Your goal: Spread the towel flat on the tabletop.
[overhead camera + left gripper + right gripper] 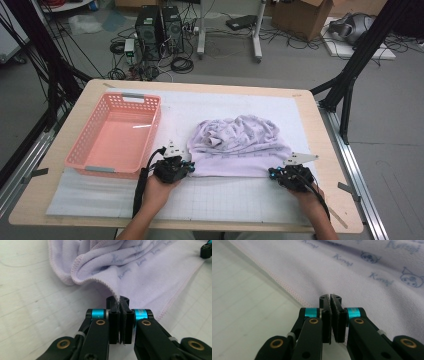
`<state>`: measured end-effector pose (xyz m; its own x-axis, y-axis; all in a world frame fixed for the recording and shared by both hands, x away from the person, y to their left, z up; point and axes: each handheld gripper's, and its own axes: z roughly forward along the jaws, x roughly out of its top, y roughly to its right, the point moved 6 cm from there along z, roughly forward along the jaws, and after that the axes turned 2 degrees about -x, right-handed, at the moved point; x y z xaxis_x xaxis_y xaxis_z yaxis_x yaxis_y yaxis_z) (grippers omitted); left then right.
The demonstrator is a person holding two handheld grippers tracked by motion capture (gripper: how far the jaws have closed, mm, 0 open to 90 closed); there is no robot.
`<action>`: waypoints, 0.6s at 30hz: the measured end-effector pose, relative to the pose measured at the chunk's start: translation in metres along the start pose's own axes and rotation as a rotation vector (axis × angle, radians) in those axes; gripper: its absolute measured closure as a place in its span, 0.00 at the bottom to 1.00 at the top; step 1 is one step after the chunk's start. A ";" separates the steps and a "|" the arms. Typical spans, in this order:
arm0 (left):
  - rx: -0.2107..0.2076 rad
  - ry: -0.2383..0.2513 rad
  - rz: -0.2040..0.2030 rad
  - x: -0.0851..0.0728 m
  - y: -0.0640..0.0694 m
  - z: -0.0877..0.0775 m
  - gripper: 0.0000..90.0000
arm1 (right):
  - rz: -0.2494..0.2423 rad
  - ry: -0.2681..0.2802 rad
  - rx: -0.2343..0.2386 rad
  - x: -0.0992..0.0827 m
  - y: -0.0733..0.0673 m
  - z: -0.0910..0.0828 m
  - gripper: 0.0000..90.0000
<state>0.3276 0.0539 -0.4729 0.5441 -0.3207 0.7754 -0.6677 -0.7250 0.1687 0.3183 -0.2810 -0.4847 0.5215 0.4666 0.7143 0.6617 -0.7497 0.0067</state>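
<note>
Both grippers, left (189,167) and right (272,172), are clamped on the near corners of the lilac printed towel (240,145), whose far half lies bunched beyond them; spreading or folding appears barely begun, the pink basket (85,159) empty outboard of the left gripper.

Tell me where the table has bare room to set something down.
Bare mat: the strip behind the lavender towel and pink basket, and the strip nearest the person between the left hand-held gripper and right hand-held gripper. The middle is crowded.
</note>
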 end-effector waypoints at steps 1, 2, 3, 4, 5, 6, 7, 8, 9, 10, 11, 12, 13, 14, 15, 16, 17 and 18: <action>0.007 -0.008 0.008 -0.003 -0.001 -0.004 0.97 | -0.005 -0.007 0.024 0.000 -0.005 -0.001 0.98; 0.008 -0.010 0.007 -0.006 -0.002 -0.008 0.97 | -0.005 -0.021 0.045 -0.001 -0.012 -0.002 0.98; 0.010 -0.012 0.009 -0.009 -0.004 -0.013 0.97 | -0.011 -0.030 0.066 -0.001 -0.018 -0.004 0.98; 0.008 -0.014 0.003 -0.012 -0.005 -0.017 0.97 | -0.017 -0.039 0.091 -0.002 -0.026 -0.007 0.98; 0.006 -0.014 -0.003 -0.015 -0.006 -0.022 0.97 | -0.028 -0.044 0.117 -0.004 -0.034 -0.010 1.00; -0.007 -0.011 -0.015 -0.018 -0.007 -0.025 0.96 | -0.050 -0.050 0.119 -0.005 -0.041 -0.012 0.99; -0.026 0.003 -0.030 -0.019 -0.007 -0.027 0.87 | -0.065 -0.046 0.116 -0.007 -0.045 -0.016 0.95; -0.030 0.012 -0.034 -0.021 -0.007 -0.028 0.75 | -0.061 -0.016 0.111 -0.006 -0.045 -0.021 0.91; -0.032 0.027 -0.034 -0.022 -0.007 -0.029 0.69 | -0.055 0.023 0.099 -0.004 -0.041 -0.026 0.91; -0.032 0.044 -0.035 -0.022 -0.008 -0.029 0.64 | -0.038 0.056 0.067 -0.002 -0.036 -0.032 0.88; -0.031 0.056 -0.042 -0.022 -0.008 -0.029 0.60 | -0.015 0.083 0.025 -0.001 -0.027 -0.038 0.86; -0.035 0.058 -0.047 -0.023 -0.008 -0.028 0.58 | 0.006 0.101 -0.035 -0.001 -0.016 -0.043 0.84; -0.035 0.051 -0.044 -0.024 -0.008 -0.026 0.56 | 0.037 0.090 -0.101 -0.005 -0.005 -0.046 0.81; -0.035 0.051 -0.053 -0.025 -0.007 -0.025 0.55 | 0.065 0.078 -0.158 -0.011 0.006 -0.047 0.77; -0.043 0.045 -0.056 -0.027 -0.007 -0.023 0.54 | 0.085 0.065 -0.185 -0.017 0.013 -0.048 0.75; -0.045 0.037 -0.053 -0.028 -0.006 -0.021 0.55 | 0.092 0.057 -0.201 -0.021 0.016 -0.048 0.74; -0.046 0.034 -0.050 -0.029 -0.005 -0.020 0.55 | 0.114 0.043 -0.208 -0.027 0.020 -0.047 0.71; -0.045 0.024 -0.042 -0.030 -0.003 -0.019 0.55 | 0.122 0.041 -0.211 -0.029 0.022 -0.047 0.69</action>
<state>0.3037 0.0778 -0.4852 0.5604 -0.2750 0.7812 -0.6667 -0.7095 0.2284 0.2926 -0.3331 -0.4727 0.5653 0.3501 0.7469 0.4653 -0.8830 0.0617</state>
